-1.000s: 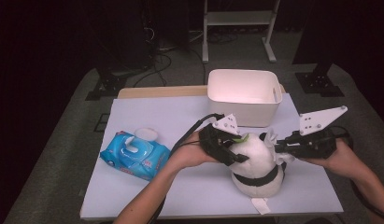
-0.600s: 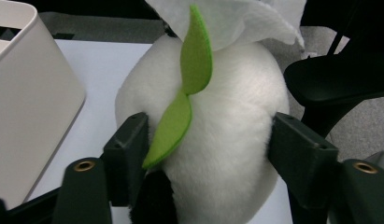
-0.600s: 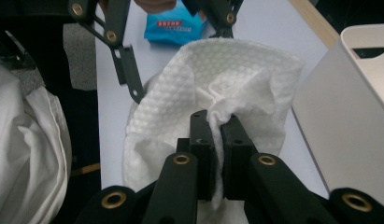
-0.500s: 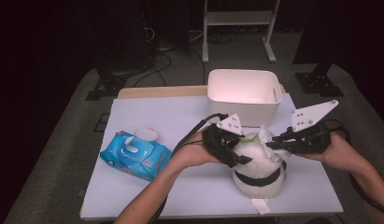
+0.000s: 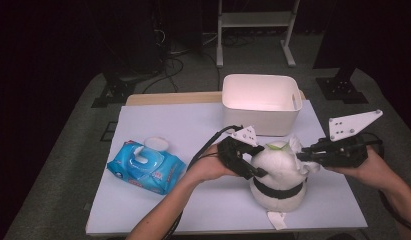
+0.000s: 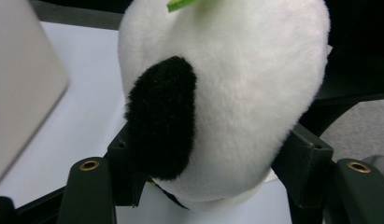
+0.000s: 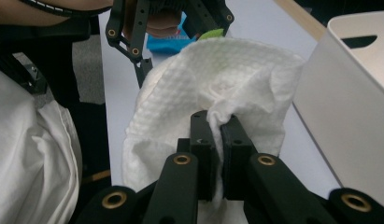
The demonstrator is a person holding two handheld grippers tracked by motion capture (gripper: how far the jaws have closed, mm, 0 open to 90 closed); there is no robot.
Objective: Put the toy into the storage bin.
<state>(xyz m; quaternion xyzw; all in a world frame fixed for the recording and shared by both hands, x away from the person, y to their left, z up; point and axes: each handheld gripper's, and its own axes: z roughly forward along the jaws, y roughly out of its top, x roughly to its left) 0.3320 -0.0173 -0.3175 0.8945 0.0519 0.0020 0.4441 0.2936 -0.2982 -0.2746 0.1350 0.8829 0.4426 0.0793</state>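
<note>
With L gripper (image 5: 253, 162) clamped on round white-black plush panda toy (image 5: 279, 175) and just tightened, R gripper (image 7: 216, 135), pinching white embossed wet wipe (image 7: 213, 79), should rub toy's top gently.

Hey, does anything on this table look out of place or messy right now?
Nothing spilled or damaged. The wipes pack lies with its lid flipped open. The plush toy sits between the left gripper's jaws while the right gripper presses a wet wipe on it.

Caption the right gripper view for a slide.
Right claw pinches a white wipe draped over the plush toy, white bin beside it.
</note>
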